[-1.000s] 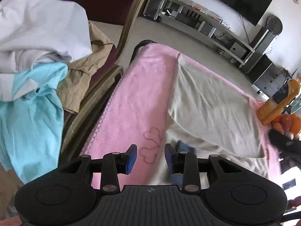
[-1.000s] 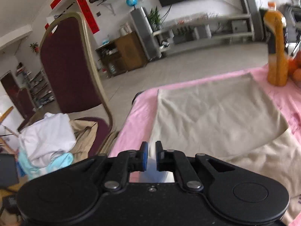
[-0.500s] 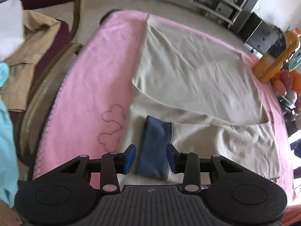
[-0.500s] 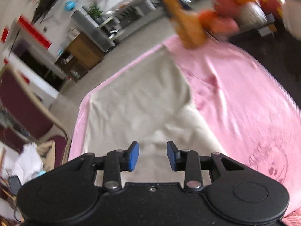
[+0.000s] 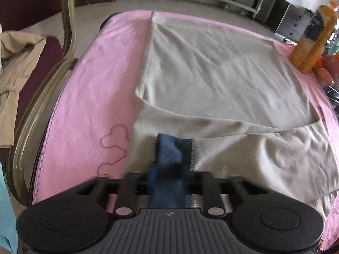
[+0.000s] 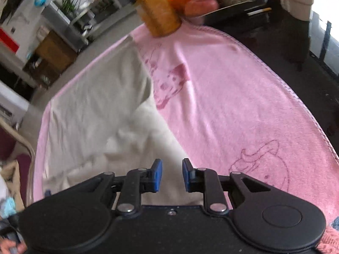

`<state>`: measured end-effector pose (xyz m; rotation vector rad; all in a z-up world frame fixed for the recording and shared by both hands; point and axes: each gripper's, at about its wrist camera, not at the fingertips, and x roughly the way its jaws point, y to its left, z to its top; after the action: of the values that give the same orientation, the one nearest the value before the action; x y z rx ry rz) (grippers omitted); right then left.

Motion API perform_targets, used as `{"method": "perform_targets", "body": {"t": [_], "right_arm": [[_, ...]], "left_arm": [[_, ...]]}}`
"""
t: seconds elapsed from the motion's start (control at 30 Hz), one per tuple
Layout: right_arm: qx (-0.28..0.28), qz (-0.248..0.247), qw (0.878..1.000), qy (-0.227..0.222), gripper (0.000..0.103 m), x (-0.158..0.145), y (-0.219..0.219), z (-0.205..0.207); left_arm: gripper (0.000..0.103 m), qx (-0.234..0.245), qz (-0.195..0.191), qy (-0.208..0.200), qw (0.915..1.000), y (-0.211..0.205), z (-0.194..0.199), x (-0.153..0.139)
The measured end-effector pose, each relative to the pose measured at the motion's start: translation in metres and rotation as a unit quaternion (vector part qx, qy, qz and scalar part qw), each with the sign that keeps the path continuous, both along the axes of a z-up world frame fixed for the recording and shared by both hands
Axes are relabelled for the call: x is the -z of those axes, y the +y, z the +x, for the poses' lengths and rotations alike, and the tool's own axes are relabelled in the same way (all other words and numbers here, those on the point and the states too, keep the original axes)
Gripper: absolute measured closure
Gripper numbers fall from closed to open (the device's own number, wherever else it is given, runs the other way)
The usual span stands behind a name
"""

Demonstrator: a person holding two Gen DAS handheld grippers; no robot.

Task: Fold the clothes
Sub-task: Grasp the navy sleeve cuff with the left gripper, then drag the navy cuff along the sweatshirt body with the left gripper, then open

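A beige garment [image 5: 211,80] lies spread flat on a pink blanket [image 5: 91,97], its near part folded over. A dark blue collar band [image 5: 171,156] sits at its near edge. My left gripper [image 5: 169,173] is blurred just over that blue band, with the band between its fingers; I cannot tell how far the jaws stand apart. In the right wrist view the same garment [image 6: 95,105] lies at the left of the blanket [image 6: 233,105]. My right gripper [image 6: 172,174] is open and empty above the garment's near right edge.
An orange bottle [image 5: 313,40] and fruit [image 6: 201,6] stand at the blanket's far right corner. A chair [image 5: 42,97] with a tan garment [image 5: 14,74] on its seat stands at the left. A light blue cloth [image 5: 6,211] hangs at the near left.
My left gripper has swung right from the chair side and moved onto the blue collar band. My right gripper has opened and swung toward the garment's right edge.
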<state>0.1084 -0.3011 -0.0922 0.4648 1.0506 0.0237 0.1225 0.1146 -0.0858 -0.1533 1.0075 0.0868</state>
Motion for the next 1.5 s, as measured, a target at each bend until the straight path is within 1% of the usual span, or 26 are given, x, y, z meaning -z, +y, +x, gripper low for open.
{"method": "perform_targets", "body": {"t": [0.03, 0.17, 0.23, 0.3, 0.4, 0.5, 0.57, 0.63, 0.67, 0.7, 0.73, 0.77, 0.8, 0.83, 0.87, 0.93, 0.97, 1.0, 1.13, 1.17, 1.23, 1.27, 1.33, 1.4, 1.43, 1.5], "right_arm": [[-0.005, -0.014, 1.0, 0.008, 0.081, 0.002, 0.002, -0.001], [-0.011, -0.054, 0.998, 0.025, 0.08, 0.007, 0.009, -0.003], [-0.007, -0.054, 0.998, 0.022, 0.078, 0.006, 0.008, -0.006], [-0.004, -0.049, 0.999, 0.019, 0.077, 0.005, 0.006, -0.007], [-0.008, -0.05, 0.999, 0.013, 0.076, 0.006, 0.008, -0.007], [-0.015, -0.06, 0.998, 0.007, 0.076, 0.005, 0.012, -0.007], [-0.02, -0.065, 0.998, 0.006, 0.073, 0.004, 0.015, -0.006], [-0.018, -0.063, 0.998, -0.006, 0.072, 0.001, 0.014, -0.007], [-0.015, -0.057, 0.998, -0.019, 0.072, -0.002, 0.013, -0.008], [-0.013, -0.047, 0.998, -0.037, 0.075, -0.007, 0.011, -0.01], [-0.014, -0.037, 0.998, -0.053, 0.084, -0.011, 0.009, -0.011], [-0.021, -0.025, 0.998, -0.057, 0.087, -0.011, 0.007, -0.012], [-0.029, -0.008, 0.998, -0.052, 0.089, -0.009, 0.005, -0.011], [-0.035, 0.013, 0.999, -0.04, 0.089, -0.004, 0.003, -0.009], [-0.035, 0.034, 0.999, -0.018, 0.089, 0.004, 0.001, -0.007], [-0.023, 0.056, 0.998, 0.028, 0.089, 0.02, -0.005, -0.001], [-0.015, 0.05, 0.998, 0.044, 0.094, 0.025, -0.009, 0.0], [-0.009, 0.045, 0.998, 0.051, 0.103, 0.027, -0.014, -0.001], [0.022, -0.005, 0.998, 0.05, 0.103, 0.022, -0.032, -0.018], [0.034, -0.029, 0.998, 0.051, 0.101, 0.02, -0.034, -0.022], [0.062, -0.105, 0.992, 0.044, 0.096, 0.015, -0.035, -0.028], [0.071, -0.113, 0.991, 0.031, 0.096, 0.012, -0.037, -0.031], [0.073, -0.053, 0.996, -0.009, 0.096, 0.004, -0.043, -0.035], [0.07, 0.013, 0.997, -0.041, 0.096, -0.003, -0.043, -0.035], [0.066, 0.037, 0.996, -0.052, 0.096, -0.006, -0.041, -0.033], [0.051, 0.072, 0.994, -0.066, 0.096, -0.011, -0.036, -0.027]], "left_arm": [[0.099, 0.002, 0.006, -0.011, 0.9999, -0.003, -0.003, -0.003], [0.1, -0.001, 0.03, -0.076, 0.9966, -0.012, -0.023, -0.029], [0.1, -0.005, 0.034, -0.094, 0.995, -0.012, -0.032, -0.039], [0.1, -0.012, 0.041, -0.099, 0.9941, -0.013, -0.038, -0.043], [0.099, -0.023, 0.049, -0.086, 0.9948, -0.009, -0.037, -0.039], [0.098, -0.031, 0.062, -0.06, 0.9958, -0.008, -0.029, -0.027], [0.086, -0.033, 0.073, -0.031, 0.9963, -0.007, -0.019, -0.014], [0.086, -0.051, 0.076, -0.015, 0.9957, -0.003, -0.016, -0.009], [0.086, -0.057, 0.07, -0.025, 0.9956, -0.001, -0.021, -0.013], [0.086, -0.063, 0.063, -0.034, 0.9954, 0.002, -0.026, -0.017], [0.087, -0.064, 0.056, -0.045, 0.9953, 0.003, -0.03, -0.022], [0.087, -0.052, 0.05, -0.061, 0.9956, 0.001, -0.035, -0.026], [0.087, -0.036, 0.043, -0.072, 0.9958, -0.002, -0.039, -0.03], [0.086, -0.014, 0.034, -0.07, 0.9969, -0.007, -0.039, -0.028], [0.086, 0.007, 0.031, -0.057, 0.9979, -0.013, -0.037, -0.022], [0.086, 0.028, 0.055, -0.019, 0.9979, -0.023, -0.032, -0.007], [0.08, 0.034, 0.08, -0.006, 0.9962, -0.027, -0.031, 0.0], [0.079, 0.038, 0.098, 0.003, 0.9944, -0.03, -0.03, 0.005], [0.078, 0.037, 0.097, 0.004, 0.9946, -0.027, -0.032, 0.004], [0.078, 0.033, 0.093, 0.004, 0.9951, -0.026, -0.032, 0.003], [0.078, 0.026, 0.088, 0.003, 0.9958, -0.024, -0.034, 0.001], [0.079, 0.021, 0.086, -0.003, 0.996, -0.023, -0.037, -0.003], [0.079, 0.008, 0.077, -0.026, 0.9967, -0.019, -0.04, -0.012], [0.079, -0.017, 0.041, -0.057, 0.9974, -0.005, -0.044, -0.026], [0.079, -0.029, 0.025, -0.07, 0.9968, 0.001, -0.045, -0.032], [0.081, -0.048, -0.002, -0.08, 0.9956, 0.014, -0.044, -0.038]]}}
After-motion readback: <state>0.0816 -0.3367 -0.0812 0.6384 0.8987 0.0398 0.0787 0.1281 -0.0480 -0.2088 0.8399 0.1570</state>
